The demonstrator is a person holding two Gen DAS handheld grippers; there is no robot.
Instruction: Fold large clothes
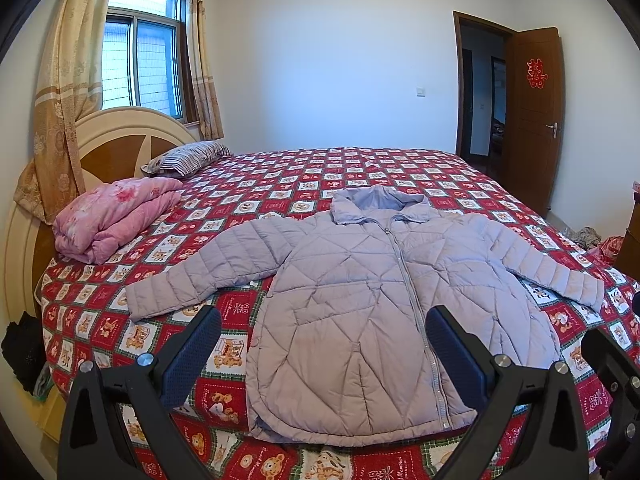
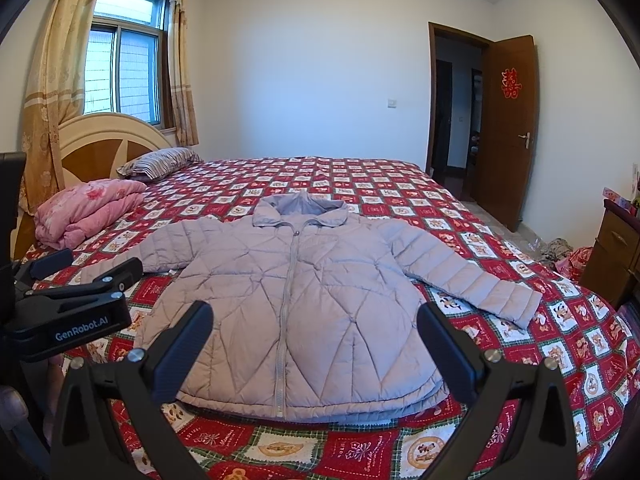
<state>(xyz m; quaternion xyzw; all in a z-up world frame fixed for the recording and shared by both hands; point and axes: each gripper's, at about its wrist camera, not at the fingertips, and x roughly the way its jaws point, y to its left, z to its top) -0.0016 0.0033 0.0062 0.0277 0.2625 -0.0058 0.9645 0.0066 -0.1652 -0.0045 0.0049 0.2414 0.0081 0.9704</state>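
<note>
A lilac quilted puffer jacket point(image 1: 352, 300) lies flat, zipped and face up on the bed, sleeves spread to both sides, hood toward the far wall; it also shows in the right wrist view point(image 2: 304, 312). My left gripper point(image 1: 323, 322) is open and empty, held above the jacket's lower hem. My right gripper point(image 2: 315, 316) is open and empty, also above the hem area. The left gripper's body point(image 2: 68, 304) shows at the left of the right wrist view, over the left sleeve's cuff.
The bed point(image 1: 360, 168) has a red checked cover with bear prints. A folded pink quilt point(image 1: 116, 216) and a striped pillow point(image 1: 184, 158) lie by the headboard point(image 1: 120, 140). An open brown door point(image 1: 536, 120) stands at right; a wooden cabinet point(image 2: 616, 248) and floor clutter point(image 2: 560, 252) beside the bed.
</note>
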